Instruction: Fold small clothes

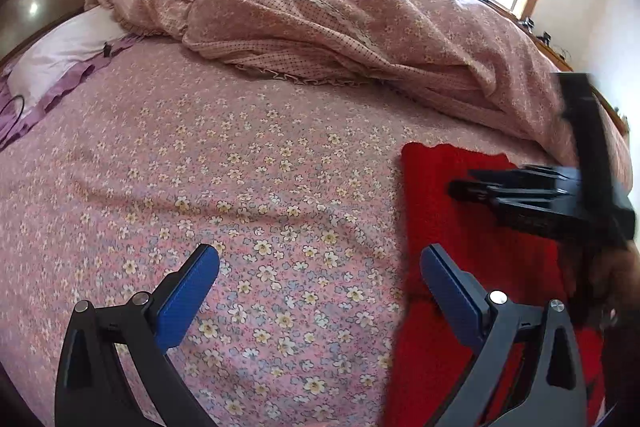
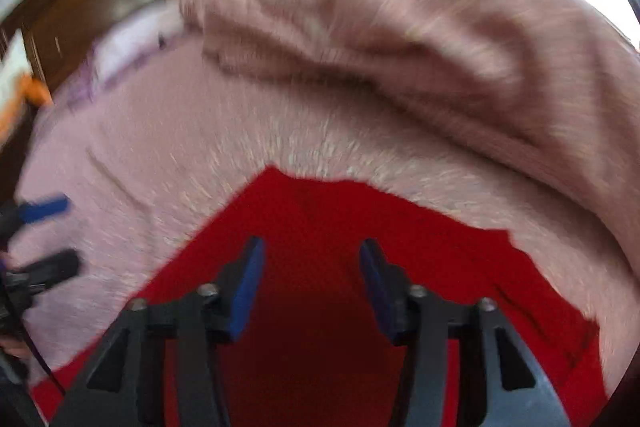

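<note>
A red garment (image 1: 460, 211) lay spread on the bed (image 1: 240, 187), on the flowered sheet at the right side of the left wrist view, with a heaped quilt (image 1: 360, 11) beyond it at the far side and a pillow (image 1: 68, 47) at the far left. In the right wrist view the garment filled the near centre, its far edge uneven against the sheet; that view was smeared by motion, so fine detail of the cloth could not be read.

The left claw (image 1: 320, 267) hung over the sheet with its blue pads (image 1: 192, 287) wide apart and nothing between them; its right finger overlapped the garment's left edge in the picture, though whether it touched the cloth could not be told. The right claw (image 2: 310, 267) was over the middle of the garment, its fingers parted and holding nothing. From the left wrist view it showed as a dark shape over the garment's far right part.

The step in hand looked like the approach before a fold: both claws free, the garment lying roughly flat and no fold plainly made. The next move probably called for each claw to come down on an edge or corner, pinch a single layer without catching the sheet beneath, then lift and carry that edge across. The soft cloth would likely sag and bunch, so an even pull from both sides would help.
</note>
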A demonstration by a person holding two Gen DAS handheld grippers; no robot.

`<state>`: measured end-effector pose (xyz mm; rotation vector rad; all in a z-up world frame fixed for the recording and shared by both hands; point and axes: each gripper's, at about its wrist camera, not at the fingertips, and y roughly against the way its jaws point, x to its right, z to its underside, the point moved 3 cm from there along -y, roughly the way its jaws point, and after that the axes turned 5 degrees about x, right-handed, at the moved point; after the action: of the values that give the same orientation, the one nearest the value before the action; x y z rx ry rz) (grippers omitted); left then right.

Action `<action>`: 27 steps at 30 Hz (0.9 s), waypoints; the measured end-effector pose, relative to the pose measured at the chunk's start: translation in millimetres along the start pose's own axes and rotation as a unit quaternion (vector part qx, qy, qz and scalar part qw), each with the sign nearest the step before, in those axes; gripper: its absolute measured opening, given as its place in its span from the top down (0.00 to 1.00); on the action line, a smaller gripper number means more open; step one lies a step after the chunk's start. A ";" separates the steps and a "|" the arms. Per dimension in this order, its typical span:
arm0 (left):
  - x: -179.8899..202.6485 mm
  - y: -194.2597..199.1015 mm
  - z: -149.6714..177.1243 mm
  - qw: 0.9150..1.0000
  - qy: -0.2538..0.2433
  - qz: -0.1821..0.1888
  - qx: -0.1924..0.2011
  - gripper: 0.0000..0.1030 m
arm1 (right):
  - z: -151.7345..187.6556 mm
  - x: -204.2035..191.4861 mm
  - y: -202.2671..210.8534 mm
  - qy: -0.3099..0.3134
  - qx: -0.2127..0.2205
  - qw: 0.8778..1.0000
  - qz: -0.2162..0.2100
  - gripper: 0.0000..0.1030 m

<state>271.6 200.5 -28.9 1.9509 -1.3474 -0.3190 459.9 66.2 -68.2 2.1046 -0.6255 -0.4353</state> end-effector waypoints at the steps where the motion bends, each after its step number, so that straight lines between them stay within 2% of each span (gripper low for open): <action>1: -0.7 -1.8 0.2 1.000 -0.002 -0.002 -0.003 0.05 | -1.4 -4.0 -10.9 0.012 -0.012 1.000 0.004 0.82; 2: -1.0 -2.5 1.0 1.000 -0.003 -0.003 -0.005 0.05 | -2.8 -5.2 -10.8 0.016 -0.003 1.000 0.005 0.91; 3: -1.3 -3.2 1.5 1.000 -0.003 -0.003 -0.007 0.05 | -4.6 -5.7 -8.2 0.009 0.011 1.000 -0.004 0.93; 7: -2.0 -3.6 1.5 1.000 0.001 -0.001 -0.009 0.05 | -6.4 -4.8 0.0 0.010 0.036 0.999 -0.001 0.94; 12: -5.3 -4.0 1.0 1.000 0.003 -0.006 -0.010 0.05 | -16.3 -16.8 -0.8 0.054 0.036 0.997 0.032 0.94; 15: -10.1 -5.2 0.1 1.000 0.016 -0.002 -0.015 0.05 | -23.0 -22.9 -2.5 0.069 0.035 0.996 0.039 0.94; 17: -11.3 -5.2 -0.2 1.000 0.021 0.000 -0.016 0.05 | -29.9 -27.5 -7.5 0.075 0.036 0.996 0.040 1.00; 22: -10.8 -5.0 0.0 1.000 0.021 0.001 -0.017 0.05 | -42.3 -40.7 -18.3 0.102 0.034 0.993 0.054 1.00; 24: -11.5 -6.4 0.1 1.000 0.022 0.002 -0.020 0.05 | -38.6 -35.9 -12.3 0.093 0.037 0.993 0.056 0.98; 26: -11.1 -6.2 -0.2 0.999 0.024 0.003 -0.020 0.05 | -28.4 -18.5 3.1 0.050 0.049 0.997 0.029 0.79; 27: -10.8 -5.5 -0.5 0.999 0.025 0.005 -0.019 0.05 | -21.9 -7.7 10.9 0.030 0.051 0.998 0.019 0.74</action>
<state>271.3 211.3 -34.4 1.9087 -1.3087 -0.2861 462.0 79.6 -46.3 2.1909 -0.6645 -0.3243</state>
